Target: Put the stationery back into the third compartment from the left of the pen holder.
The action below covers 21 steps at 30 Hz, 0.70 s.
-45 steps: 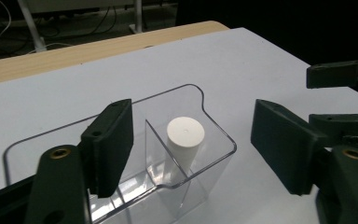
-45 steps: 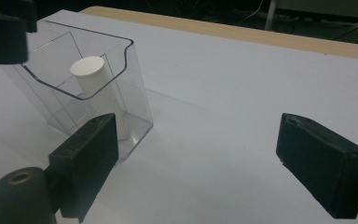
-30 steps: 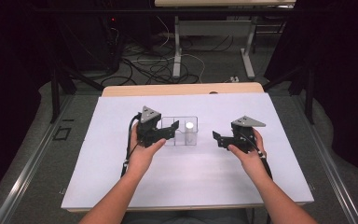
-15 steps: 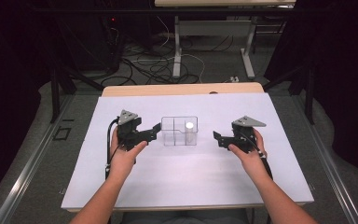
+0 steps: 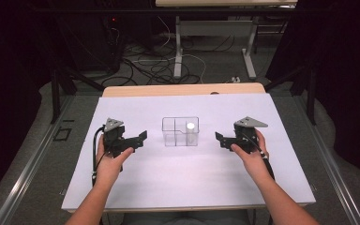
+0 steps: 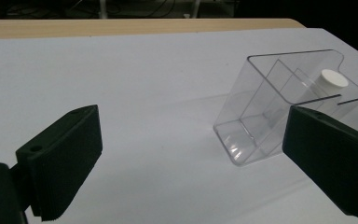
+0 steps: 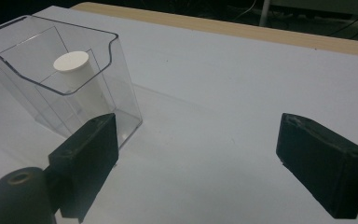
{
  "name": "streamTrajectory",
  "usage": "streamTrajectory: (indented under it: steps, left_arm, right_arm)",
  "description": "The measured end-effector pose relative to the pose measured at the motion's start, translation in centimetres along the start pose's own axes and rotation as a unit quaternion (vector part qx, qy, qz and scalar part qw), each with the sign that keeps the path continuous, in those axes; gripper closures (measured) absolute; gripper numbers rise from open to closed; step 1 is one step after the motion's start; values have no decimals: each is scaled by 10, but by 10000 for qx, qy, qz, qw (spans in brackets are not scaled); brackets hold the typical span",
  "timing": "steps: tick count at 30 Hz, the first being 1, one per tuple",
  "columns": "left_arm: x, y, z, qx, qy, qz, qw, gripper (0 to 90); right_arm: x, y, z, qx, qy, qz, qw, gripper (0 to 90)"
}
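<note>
Clear plastic makes up the little box (image 5: 180, 131) in the middle of the table (image 5: 187, 178). You can see right through its walls. Thin walls inside split it into small rooms. A white round tube (image 5: 191, 127) stands up straight in the room on the right side of the box, as you look down from the high view. Its flat white top sits just under the rim.

Your left gripper (image 5: 138, 139) is off to the left of the box, with a bit of bare table between them. Its jaws have just been opening, and now they stand wide apart. Nothing is between them. In the left gripper view, the box (image 6: 284, 105) shows past the right jaw, and the white tube (image 6: 328, 81) stands at its far end.

Your right gripper (image 5: 221, 139) is to the right of the box, close to it but not touching. Its jaws are wide apart too, and they hold nothing. In the right gripper view, the box (image 7: 60, 79) sits behind the left jaw, and you can see the tube (image 7: 77, 74) through the clear wall.

Both of your hands are low over the white table top, one on each side of the box.
</note>
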<state>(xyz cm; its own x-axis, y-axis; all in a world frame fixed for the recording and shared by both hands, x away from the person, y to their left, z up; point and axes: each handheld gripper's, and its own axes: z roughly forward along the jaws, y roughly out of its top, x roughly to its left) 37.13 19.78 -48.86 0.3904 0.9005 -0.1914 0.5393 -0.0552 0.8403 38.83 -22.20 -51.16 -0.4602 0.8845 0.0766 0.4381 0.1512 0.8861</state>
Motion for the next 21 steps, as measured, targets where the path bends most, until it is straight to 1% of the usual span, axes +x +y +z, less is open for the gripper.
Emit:
streamTrajectory:
  steps: [3,6,8,11,12,14,18,21]
  left_arm:
    - [8,-4,-3,-36,21,-79,10000,36]
    - [15,-7,-6,-109,20,-208,9997,7]
    - [19,-10,-8,-118,77,-261,9996,5]
    - [25,-14,-11,-96,143,-265,9995,5]
    - [26,-15,-12,-110,158,-264,9995,5]
    - [29,-17,-15,-113,186,-271,9994,5]
    - [34,-22,-18,-156,199,-193,9995,5]
    - [37,-24,-19,-117,225,-179,9995,5]
  right_arm:
    - [-1,-1,0,9,2,7,10000,120]
    - [-2,-1,0,23,-9,20,10000,120]
    - [-2,-1,0,36,-10,19,10000,120]
    - [-3,-2,1,40,-17,20,10000,120]
    - [-2,-2,1,53,24,58,10000,120]
    - [-3,-2,1,59,-1,38,10000,120]
    - [-4,-3,2,83,-8,45,10000,120]
    - [-4,-4,2,110,-15,5,9999,120]
